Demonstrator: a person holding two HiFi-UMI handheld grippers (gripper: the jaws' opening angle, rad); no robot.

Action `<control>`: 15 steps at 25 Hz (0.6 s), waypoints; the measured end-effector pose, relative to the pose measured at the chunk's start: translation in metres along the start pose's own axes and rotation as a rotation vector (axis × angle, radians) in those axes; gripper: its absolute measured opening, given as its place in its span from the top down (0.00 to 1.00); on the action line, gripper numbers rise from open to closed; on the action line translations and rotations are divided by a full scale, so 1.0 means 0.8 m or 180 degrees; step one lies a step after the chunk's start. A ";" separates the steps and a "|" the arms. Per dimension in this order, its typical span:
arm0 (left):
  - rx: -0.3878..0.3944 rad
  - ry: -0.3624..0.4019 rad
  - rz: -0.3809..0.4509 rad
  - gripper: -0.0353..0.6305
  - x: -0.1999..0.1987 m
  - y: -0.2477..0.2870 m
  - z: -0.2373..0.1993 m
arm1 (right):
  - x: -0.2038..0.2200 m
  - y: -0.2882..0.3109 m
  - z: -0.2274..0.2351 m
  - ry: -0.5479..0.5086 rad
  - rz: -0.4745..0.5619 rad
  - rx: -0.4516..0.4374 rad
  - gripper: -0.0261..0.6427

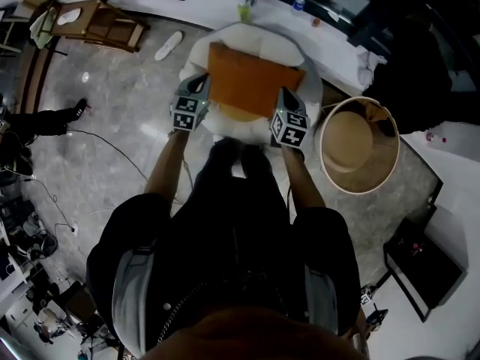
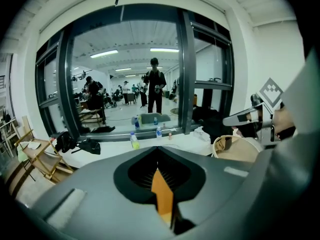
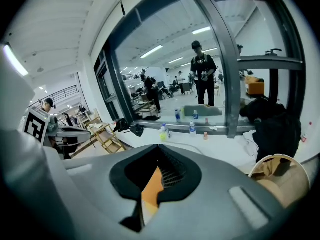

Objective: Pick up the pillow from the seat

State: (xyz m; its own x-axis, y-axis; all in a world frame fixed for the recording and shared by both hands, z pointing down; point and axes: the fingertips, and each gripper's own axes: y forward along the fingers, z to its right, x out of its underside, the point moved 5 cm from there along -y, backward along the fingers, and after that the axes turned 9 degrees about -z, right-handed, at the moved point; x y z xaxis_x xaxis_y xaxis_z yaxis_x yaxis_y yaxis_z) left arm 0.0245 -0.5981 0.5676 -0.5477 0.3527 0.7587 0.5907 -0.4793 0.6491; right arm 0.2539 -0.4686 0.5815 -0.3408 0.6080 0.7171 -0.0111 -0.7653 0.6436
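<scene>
Task status: the grasp was made. The left gripper (image 1: pixel 196 94) had its jaws clenched on the left edge of the orange pillow (image 1: pixel 251 81), and the right gripper (image 1: pixel 288 105) had its jaws clenched on the right edge. Each gripper view showed a strip of orange fabric pinched between that gripper's jaws. The pillow spanned the gap between the two sets of jaws, above the white seat (image 1: pixel 304 58). Whether it had cleared the seat could not be told. By judgement, the remaining step was to raise it well clear.

Count:
- Pillow: one.
- Seat: one, directly beneath the jaws.
- Grippers: two, both engaged.
- Round tan tub (image 1: pixel 358 145): one, just beside the right jaws.
- Bottles (image 1: pixel 244 2): two, on the white ledge beyond the jaws.
</scene>
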 end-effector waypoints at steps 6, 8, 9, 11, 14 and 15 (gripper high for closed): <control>0.0173 0.0187 -0.0106 0.93 0.008 0.047 -0.035 | -0.012 0.029 0.004 0.0004 -0.0024 0.0229 0.96; 0.0210 0.0206 -0.0111 0.93 0.008 0.060 -0.047 | -0.014 0.039 0.005 0.0023 -0.0031 0.0293 0.96; 0.0229 0.0208 -0.0107 0.93 0.009 0.065 -0.053 | -0.014 0.043 0.005 0.0029 -0.0038 0.0328 0.96; 0.0276 0.0226 -0.0121 0.93 0.015 0.077 -0.064 | -0.011 0.053 0.004 0.0028 -0.0053 0.0384 0.96; 0.0334 0.0338 -0.0203 0.93 0.032 0.101 -0.080 | -0.004 0.070 0.008 0.0012 -0.0047 0.0430 0.96; 0.0337 0.0345 -0.0214 0.93 0.038 0.110 -0.085 | 0.000 0.076 0.013 0.0017 -0.0034 0.0447 0.96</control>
State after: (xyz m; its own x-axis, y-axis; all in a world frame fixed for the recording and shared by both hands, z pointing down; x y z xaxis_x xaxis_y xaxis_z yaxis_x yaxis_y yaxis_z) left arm 0.0192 -0.6841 0.6441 -0.6454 0.2895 0.7069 0.6067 -0.3681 0.7046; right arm 0.2628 -0.5134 0.6233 -0.3464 0.6146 0.7087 0.1168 -0.7214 0.6826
